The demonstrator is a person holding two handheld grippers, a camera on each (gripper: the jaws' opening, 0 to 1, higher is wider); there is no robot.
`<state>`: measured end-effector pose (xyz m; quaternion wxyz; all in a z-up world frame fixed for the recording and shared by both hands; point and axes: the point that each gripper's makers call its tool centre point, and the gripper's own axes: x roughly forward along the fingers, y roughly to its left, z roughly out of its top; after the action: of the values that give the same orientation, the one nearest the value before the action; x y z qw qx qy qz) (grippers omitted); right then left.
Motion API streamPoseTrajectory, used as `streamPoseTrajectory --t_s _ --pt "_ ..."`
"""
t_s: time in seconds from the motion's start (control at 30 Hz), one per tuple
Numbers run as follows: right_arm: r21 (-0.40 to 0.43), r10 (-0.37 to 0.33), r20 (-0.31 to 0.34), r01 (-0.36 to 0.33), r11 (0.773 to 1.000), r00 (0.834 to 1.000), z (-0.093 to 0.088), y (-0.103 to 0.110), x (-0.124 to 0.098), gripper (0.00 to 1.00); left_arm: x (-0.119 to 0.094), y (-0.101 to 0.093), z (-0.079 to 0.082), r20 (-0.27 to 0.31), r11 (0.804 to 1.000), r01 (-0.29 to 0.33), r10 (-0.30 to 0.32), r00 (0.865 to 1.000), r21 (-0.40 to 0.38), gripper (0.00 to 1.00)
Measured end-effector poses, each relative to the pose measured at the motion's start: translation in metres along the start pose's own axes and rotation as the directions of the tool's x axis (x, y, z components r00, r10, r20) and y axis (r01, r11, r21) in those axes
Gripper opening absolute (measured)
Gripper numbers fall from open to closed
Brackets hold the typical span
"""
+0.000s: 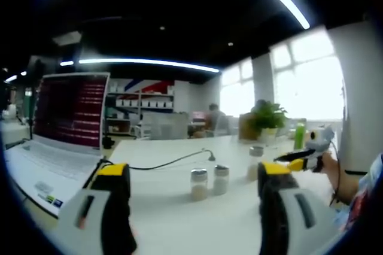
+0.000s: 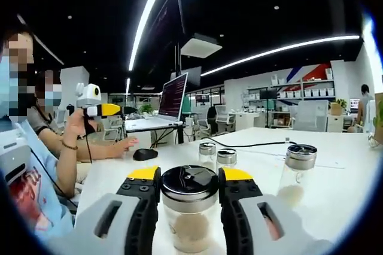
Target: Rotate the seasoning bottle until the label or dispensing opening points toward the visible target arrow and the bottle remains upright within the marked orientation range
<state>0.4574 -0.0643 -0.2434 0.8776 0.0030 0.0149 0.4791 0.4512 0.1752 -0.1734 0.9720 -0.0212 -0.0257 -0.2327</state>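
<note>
Seasoning bottle (image 2: 190,207) upright, axis vertical, clasped between right gripper (image 2: 190,190) jaws (lid level with tips); left gripper (image 1: 191,177) released, well apart.

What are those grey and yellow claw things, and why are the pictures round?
A person holds a claw, called a gripper, in each hand. Each carries a round-eyed camera, so you get two pictures. In the left gripper view, the left gripper is open above a white table, with two small bottles, a laptop and a cable. In the right gripper view, the right gripper has a seasoning bottle between its jaws. A third bottle stands nearby.
</note>
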Motion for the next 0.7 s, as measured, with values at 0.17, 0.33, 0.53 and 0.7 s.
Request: streamPoseTrajectory --t_s 0.17,0.33,0.53,0.7 --pt "-0.003 -0.004 -0.003 0.004 1.0 1.0 -0.0004 0.0007 0.0004 0.38 -0.0003 0.001 0.0 0.002 1.0 -0.004 0.004 1.0 -0.003 0.93" --pt "-0.001 -0.017 -0.001 0.017 1.0 1.0 -0.0006 -0.0008 0.0007 0.38 -0.0002 0.0011 0.0 0.002 1.0 -0.002 0.002 1.0 -0.004 0.93" --pt "0.002 -0.05 -0.002 0.05 0.999 0.999 -0.0005 -0.0035 0.0016 0.38 0.0004 0.0011 -0.0002 0.001 1.0 -0.001 0.001 1.0 -0.002 0.93" --pt "0.001 -0.072 0.004 0.072 0.997 0.997 -0.0003 -0.0069 0.0019 0.38 0.0009 0.0012 -0.0005 0.0 1.0 0.0 0.0 1.0 -0.001 0.93"
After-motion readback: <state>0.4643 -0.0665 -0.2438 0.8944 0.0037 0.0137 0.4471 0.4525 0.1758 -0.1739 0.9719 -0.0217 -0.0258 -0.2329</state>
